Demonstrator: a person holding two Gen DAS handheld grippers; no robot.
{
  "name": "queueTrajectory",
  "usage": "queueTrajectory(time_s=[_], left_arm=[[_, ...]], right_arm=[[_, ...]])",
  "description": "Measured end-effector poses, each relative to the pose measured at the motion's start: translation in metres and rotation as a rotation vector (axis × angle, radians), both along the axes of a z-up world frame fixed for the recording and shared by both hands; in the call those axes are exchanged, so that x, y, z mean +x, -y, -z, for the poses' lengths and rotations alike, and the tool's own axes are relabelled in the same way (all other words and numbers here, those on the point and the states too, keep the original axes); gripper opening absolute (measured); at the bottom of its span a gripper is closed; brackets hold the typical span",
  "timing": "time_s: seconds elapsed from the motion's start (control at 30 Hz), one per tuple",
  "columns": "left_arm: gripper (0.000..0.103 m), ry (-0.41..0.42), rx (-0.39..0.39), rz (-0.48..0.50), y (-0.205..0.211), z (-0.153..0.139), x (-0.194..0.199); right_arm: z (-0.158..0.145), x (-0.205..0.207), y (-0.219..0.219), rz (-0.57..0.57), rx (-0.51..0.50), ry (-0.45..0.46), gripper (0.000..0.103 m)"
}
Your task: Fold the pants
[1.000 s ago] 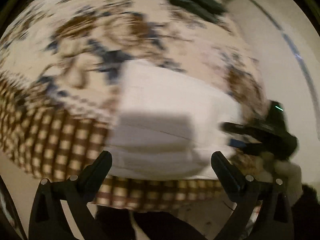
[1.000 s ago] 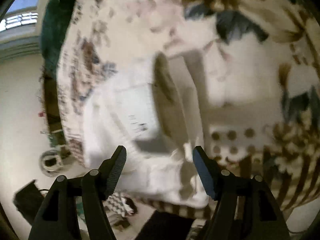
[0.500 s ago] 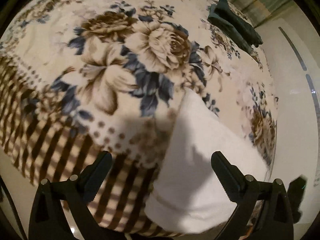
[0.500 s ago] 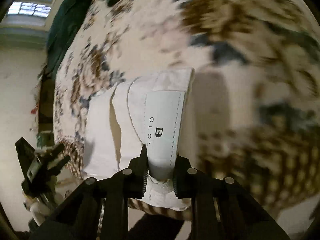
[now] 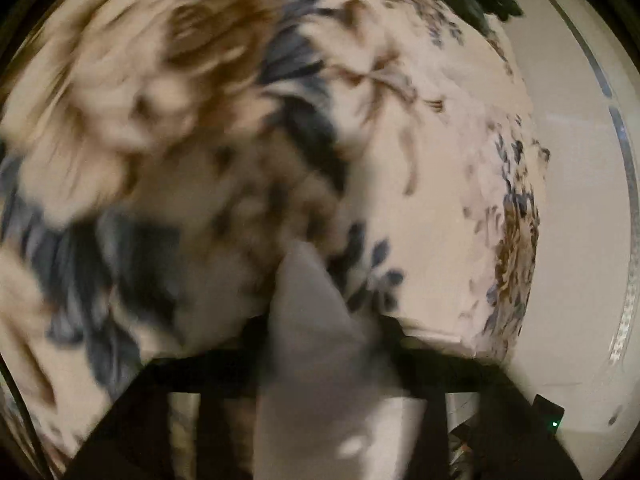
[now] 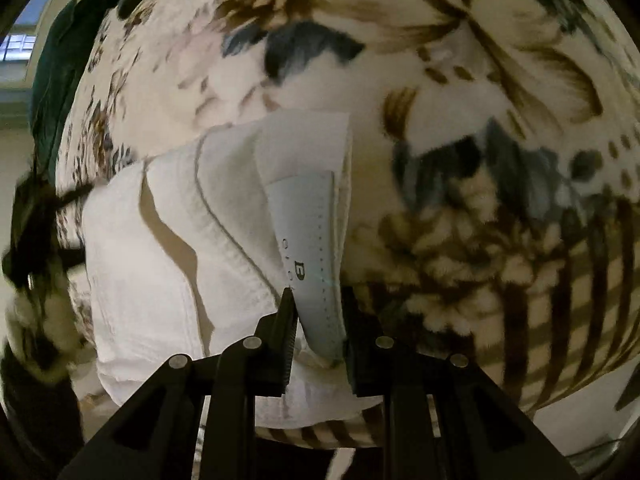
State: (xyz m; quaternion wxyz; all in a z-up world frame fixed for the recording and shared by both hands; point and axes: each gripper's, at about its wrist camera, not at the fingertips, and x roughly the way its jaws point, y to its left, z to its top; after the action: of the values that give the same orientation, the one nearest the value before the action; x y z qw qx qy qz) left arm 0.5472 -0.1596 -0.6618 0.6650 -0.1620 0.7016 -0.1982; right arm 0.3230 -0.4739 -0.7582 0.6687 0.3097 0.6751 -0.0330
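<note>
Pants (image 6: 168,264), white and already doubled into a compact stack, lie at the near edge of the floral blanket (image 6: 460,60) that covers the bed. In the right wrist view the right gripper (image 6: 318,320) is clenched on the waistband corner that carries the pale label (image 6: 308,232), with cloth pinched between its pads. In the left wrist view, which is heavily blurred, the left gripper (image 5: 324,344) has just been closing, and a peak of white fabric (image 5: 312,300) is caught between its jaws, so a grasp on the opposite corner is judged to be made.

With both corners taken, the next fold is judged to be at hand. It is done well if the two corners are lifted together and level, so that the stacked layers are not dragged apart. The edge should be carried toward the far side in one even sweep and laid flush on the far hem. The plush blanket is likely to cling, so the cloth should be raised clear before it is moved across. Release is best made only after the layers lie flat.
</note>
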Motion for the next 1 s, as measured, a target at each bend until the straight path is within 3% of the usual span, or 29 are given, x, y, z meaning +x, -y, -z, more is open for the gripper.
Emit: queueTrajectory(time_s=[0.1, 0.17, 0.2, 0.27, 0.33, 0.43, 0.47, 0.5, 0.57, 0.6, 0.67, 0.73, 0.83, 1.0], left_arm=[[0.024, -0.032, -0.036, -0.045, -0.014, 0.013, 0.013], [0.024, -0.087, -0.126, -0.152, -0.037, 0.025, 0.018], [0.024, -0.13, -0.206, -0.237, -0.052, 0.032, 0.018], [0.027, -0.172, -0.268, -0.311, -0.07, 0.036, 0.013], [0.042, -0.139, -0.247, -0.271, -0.074, 0.023, 0.004], [0.068, 0.001, -0.149, -0.19, -0.08, -0.018, -0.023], [0.072, 0.042, -0.148, -0.187, -0.084, -0.032, -0.036], [0.08, 0.069, -0.16, -0.187, -0.091, -0.045, -0.054], [0.083, 0.065, -0.166, -0.218, -0.106, -0.06, -0.09], [0.083, 0.052, -0.167, -0.243, -0.112, -0.062, -0.104], [0.083, -0.007, -0.181, -0.312, -0.125, -0.054, -0.131], [0.083, -0.109, -0.224, -0.374, -0.13, -0.028, -0.158], [0.083, -0.187, -0.232, -0.385, -0.121, -0.001, -0.172], [0.083, -0.115, -0.265, -0.348, -0.118, 0.0, -0.179]], right_arm=[[-0.001, -0.002, 0.0, 0.017, 0.003, -0.01, 0.022], [0.0, -0.004, 0.004, 0.037, 0.019, -0.02, 0.022], [-0.001, -0.007, 0.006, 0.042, 0.021, -0.024, 0.022], [-0.001, -0.004, 0.005, 0.032, 0.014, -0.042, 0.023], [0.001, 0.005, 0.001, 0.019, 0.028, -0.069, 0.026], [-0.009, 0.012, -0.001, -0.009, 0.033, -0.09, 0.039], [-0.014, 0.012, -0.003, -0.016, 0.033, -0.08, 0.043], [-0.022, 0.012, -0.003, -0.019, 0.029, -0.064, 0.054], [-0.048, 0.009, -0.002, -0.02, 0.016, -0.004, 0.073], [-0.059, 0.009, -0.004, -0.031, 0.008, 0.024, 0.076], [-0.085, 0.015, -0.015, -0.097, -0.026, 0.061, 0.076], [-0.104, 0.029, -0.035, -0.179, -0.008, 0.077, 0.076], [-0.122, 0.063, -0.072, -0.305, 0.004, 0.081, 0.076], [-0.124, 0.161, -0.174, -0.636, -0.061, 0.067, 0.076]])
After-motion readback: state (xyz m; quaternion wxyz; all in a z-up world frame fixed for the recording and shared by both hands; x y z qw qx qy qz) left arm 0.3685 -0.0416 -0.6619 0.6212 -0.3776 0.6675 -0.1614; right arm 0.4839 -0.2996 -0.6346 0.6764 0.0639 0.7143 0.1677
